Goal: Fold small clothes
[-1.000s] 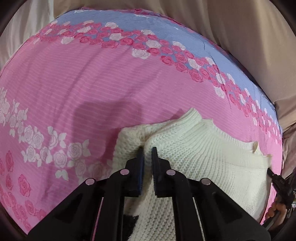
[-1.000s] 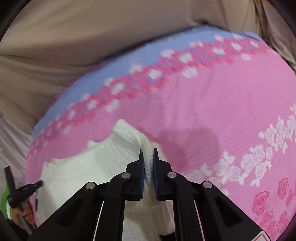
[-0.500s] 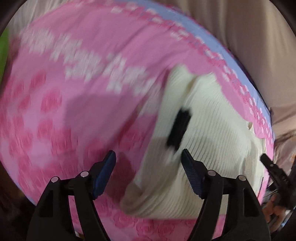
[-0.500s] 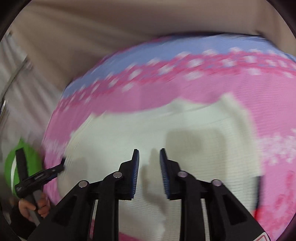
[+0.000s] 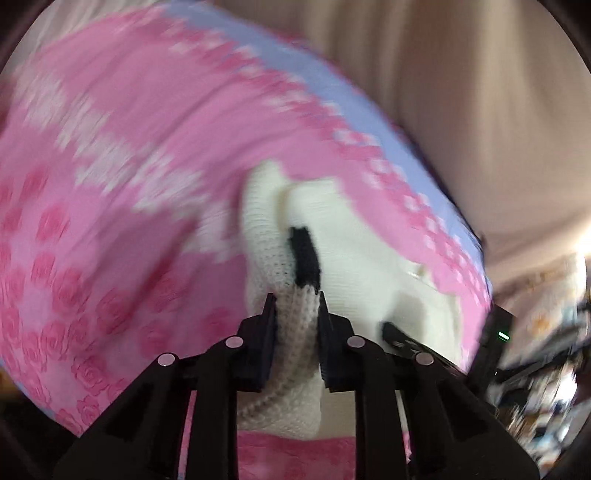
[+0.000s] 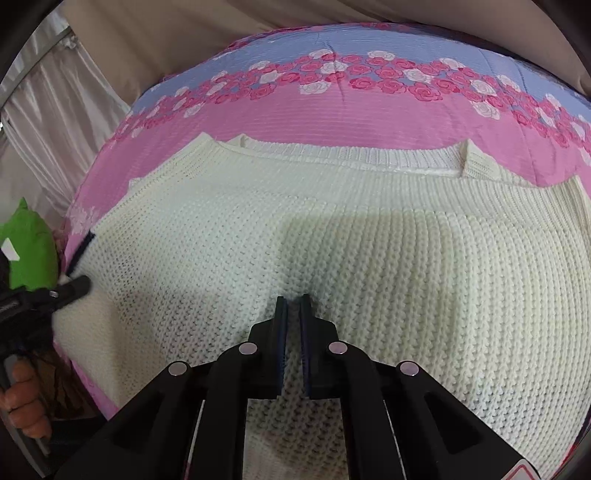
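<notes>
A cream knitted sweater lies spread on a pink floral bedspread. My right gripper is shut and rests on the sweater's middle, with the knit dimpled at its tips. My left gripper is shut on a bunched edge of the sweater near a black band. The left gripper also shows in the right wrist view at the sweater's left edge. The left wrist view is blurred.
The bedspread has a blue band with roses along its far edge. Beige fabric lies beyond it. A green object sits at the left by the bed's edge. Cluttered items show at the right.
My left gripper opened, then closed on the sweater's edge by the black band. My right gripper let go of its fold, moved over the sweater's middle and shut there. The sweater lies flatter.
</notes>
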